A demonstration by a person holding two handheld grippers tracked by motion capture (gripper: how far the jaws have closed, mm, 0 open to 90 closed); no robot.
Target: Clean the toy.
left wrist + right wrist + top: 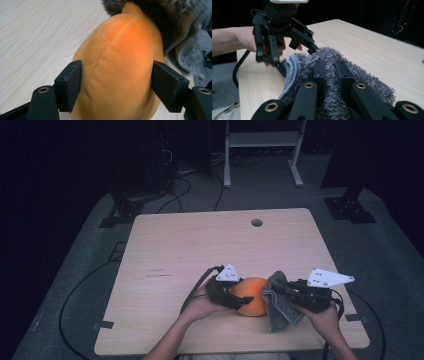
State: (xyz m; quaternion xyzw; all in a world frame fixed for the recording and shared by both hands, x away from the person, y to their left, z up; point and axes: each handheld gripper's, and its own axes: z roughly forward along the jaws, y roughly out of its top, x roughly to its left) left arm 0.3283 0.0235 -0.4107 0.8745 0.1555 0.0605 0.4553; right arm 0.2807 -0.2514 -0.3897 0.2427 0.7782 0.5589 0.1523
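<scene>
Left gripper (240, 296), jaws pressed on both flanks of round orange plush toy (252, 296), near front edge of pale wooden worktop (200, 240). Just right, touching toy: shaggy grey microfibre cloth (280, 307), pinched between closed jaws of right gripper (280, 288).

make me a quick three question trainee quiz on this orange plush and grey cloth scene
1. True or false: the right gripper is shut on the grey cloth.
2. What sits between the left gripper's jaws? A) a cup B) the orange plush toy C) a sponge
3. In the high view, where does the cloth lie relative to the plush toy?

Key
1. True; the jaws pinch a fold of it.
2. B; both pads touch its sides.
3. To its right, touching it, on the wooden table.
</scene>
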